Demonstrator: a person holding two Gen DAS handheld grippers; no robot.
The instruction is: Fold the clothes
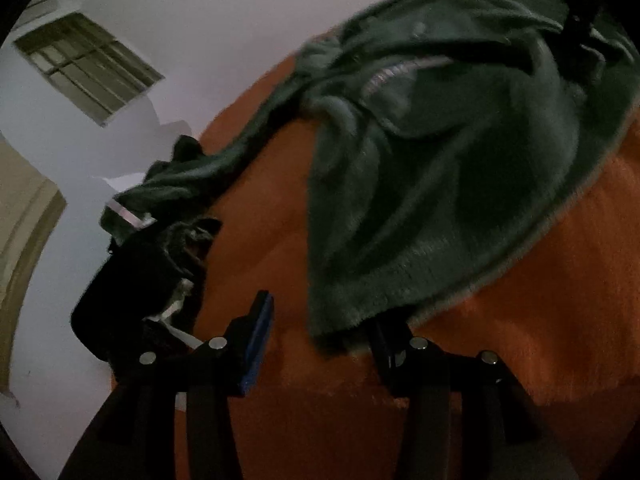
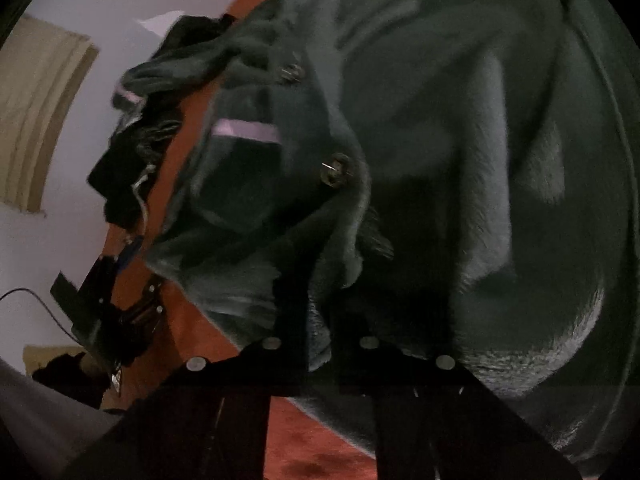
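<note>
A dark green fleece garment (image 1: 440,152) with a pale striped trim lies spread on an orange blanket (image 1: 540,320). My left gripper (image 1: 320,332) is open at the garment's near hem; the hem drapes over the right finger, the blue-padded left finger (image 1: 258,344) is bare. In the right wrist view the same garment (image 2: 460,140), with buttons showing, fills most of the frame. My right gripper (image 2: 320,320) is buried in its folds, with fabric bunched between the fingers; the tips are hidden.
A heap of dark clothes (image 1: 152,248) lies at the blanket's left edge near the white wall (image 1: 200,20) with a window (image 1: 88,64). The left gripper shows in the right wrist view (image 2: 120,300).
</note>
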